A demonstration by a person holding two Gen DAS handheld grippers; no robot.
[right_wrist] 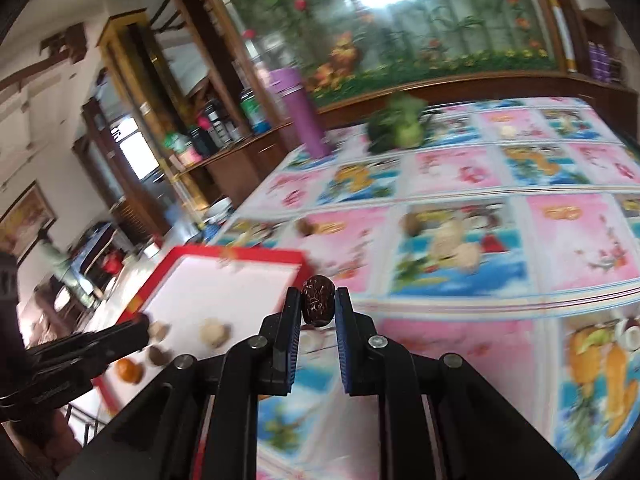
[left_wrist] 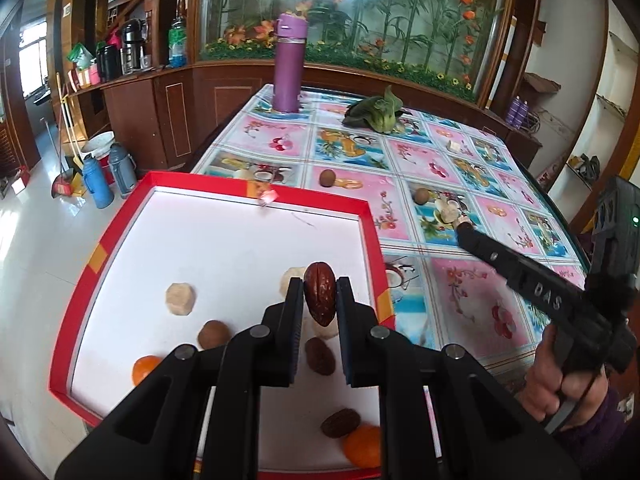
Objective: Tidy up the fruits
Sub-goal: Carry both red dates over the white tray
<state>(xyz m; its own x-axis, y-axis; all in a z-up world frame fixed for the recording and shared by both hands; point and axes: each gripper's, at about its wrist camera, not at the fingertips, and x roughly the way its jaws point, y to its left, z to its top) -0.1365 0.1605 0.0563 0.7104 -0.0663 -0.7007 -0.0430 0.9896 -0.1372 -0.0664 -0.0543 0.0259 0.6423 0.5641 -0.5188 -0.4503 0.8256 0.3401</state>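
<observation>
Tongs, left (left_wrist: 319, 286) and right (right_wrist: 318, 294), each apparently pinching a date

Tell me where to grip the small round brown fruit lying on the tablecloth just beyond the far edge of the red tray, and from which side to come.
Grip the brown fruit across its middle, coming straight down from above. It looks round, so any pair of opposite sides should serve, and it lies alone on the flat tablecloth with bare cloth on all sides. The red tray rim sits just short of it, so a low sideways approach from there seems awkward.
</observation>
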